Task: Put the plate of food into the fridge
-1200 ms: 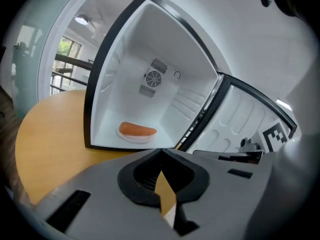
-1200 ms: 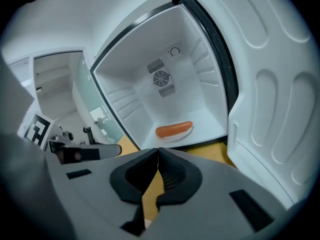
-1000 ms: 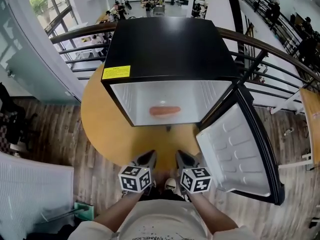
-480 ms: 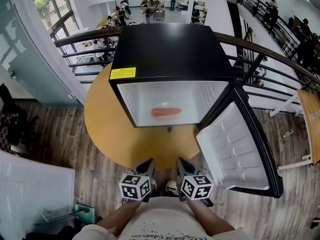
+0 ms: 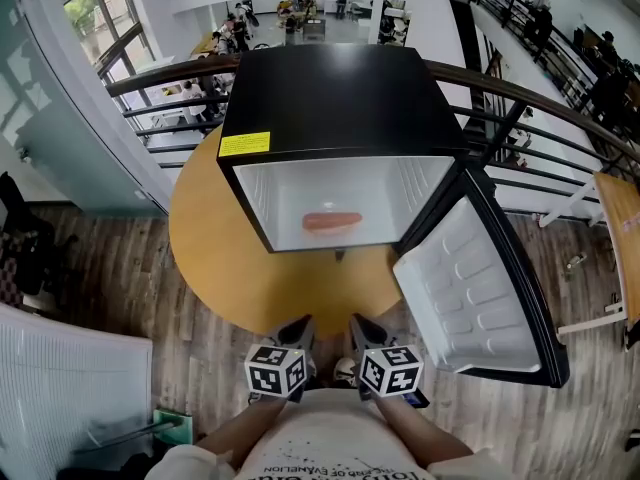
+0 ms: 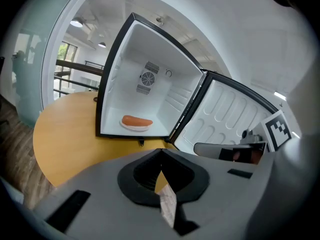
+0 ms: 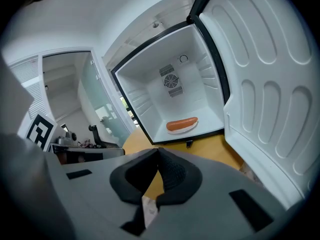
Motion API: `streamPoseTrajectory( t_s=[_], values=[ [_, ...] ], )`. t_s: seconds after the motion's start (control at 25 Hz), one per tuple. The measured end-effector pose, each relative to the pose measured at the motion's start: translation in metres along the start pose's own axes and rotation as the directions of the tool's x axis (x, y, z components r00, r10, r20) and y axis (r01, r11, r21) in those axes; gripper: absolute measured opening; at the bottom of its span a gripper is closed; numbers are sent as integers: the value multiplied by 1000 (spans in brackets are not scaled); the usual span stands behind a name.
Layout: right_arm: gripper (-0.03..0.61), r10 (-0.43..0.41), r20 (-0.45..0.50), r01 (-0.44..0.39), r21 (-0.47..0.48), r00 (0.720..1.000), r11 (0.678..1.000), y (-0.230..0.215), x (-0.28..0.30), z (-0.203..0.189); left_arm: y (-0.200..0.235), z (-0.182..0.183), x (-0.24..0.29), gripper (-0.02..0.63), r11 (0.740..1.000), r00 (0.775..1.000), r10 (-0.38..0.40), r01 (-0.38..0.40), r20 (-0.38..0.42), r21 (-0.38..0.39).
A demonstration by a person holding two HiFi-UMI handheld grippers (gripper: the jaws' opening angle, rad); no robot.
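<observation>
1 plate [image 6: 131, 127] with a sausage [image 6: 137, 120] lies inside the fridge [image 5: 335, 93]; its door [image 5: 480, 298] hangs wide open. The left gripper [image 5: 298, 326] and right gripper [image 5: 358, 324] hover well short, jaws together, empty. Swung hard, the door could jolt the fridge and slide the plate.

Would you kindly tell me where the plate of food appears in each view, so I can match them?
Head view: the plate of food sits at centre, on the floor of the open fridge.
Left gripper view: the plate lies left of centre, inside the fridge.
Right gripper view: the plate lies just right of centre.
Shared landmark: the white door, open to the plate's right in all three.
</observation>
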State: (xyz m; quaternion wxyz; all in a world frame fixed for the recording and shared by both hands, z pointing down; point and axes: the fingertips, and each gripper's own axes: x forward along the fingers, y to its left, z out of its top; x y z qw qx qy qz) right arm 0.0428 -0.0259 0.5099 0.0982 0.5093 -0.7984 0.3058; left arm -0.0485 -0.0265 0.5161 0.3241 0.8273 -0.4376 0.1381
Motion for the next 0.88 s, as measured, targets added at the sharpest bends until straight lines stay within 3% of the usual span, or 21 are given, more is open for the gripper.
streamPoseTrajectory(
  t_s=[0.88],
  values=[
    [26,27,-14,-27,2,1000,1000,7,4,0,0,1,-2,23,1000,1000,4,-4,-1,-2]
  ],
)
